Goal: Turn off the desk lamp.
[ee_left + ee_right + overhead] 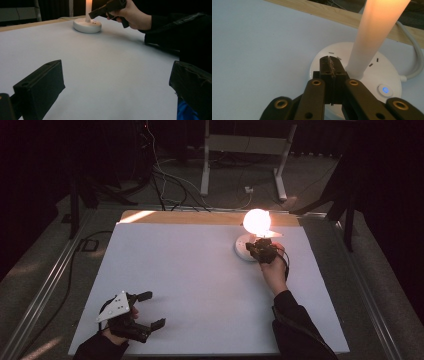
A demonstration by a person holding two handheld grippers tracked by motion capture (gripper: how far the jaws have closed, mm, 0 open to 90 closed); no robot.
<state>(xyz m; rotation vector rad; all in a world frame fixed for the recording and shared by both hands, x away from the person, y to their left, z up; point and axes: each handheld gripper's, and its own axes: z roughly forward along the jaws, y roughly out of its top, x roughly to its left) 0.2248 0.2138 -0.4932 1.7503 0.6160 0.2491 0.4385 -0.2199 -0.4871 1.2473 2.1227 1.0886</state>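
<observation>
Two pressed-together fingers of the right gripper (331,65) hover over the lit lamp's base (362,82); its power button (385,89) wants a light tap, while the left gripper (142,312) rests spread on the table (200,285).

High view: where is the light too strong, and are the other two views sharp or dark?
High view: lamp head blown out to white glare, surroundings nearly black. Left gripper view: near tongs soft, table evenly lit. Right gripper view: lamp stem glows orange, shut tongs sharp, blue button lit.
</observation>
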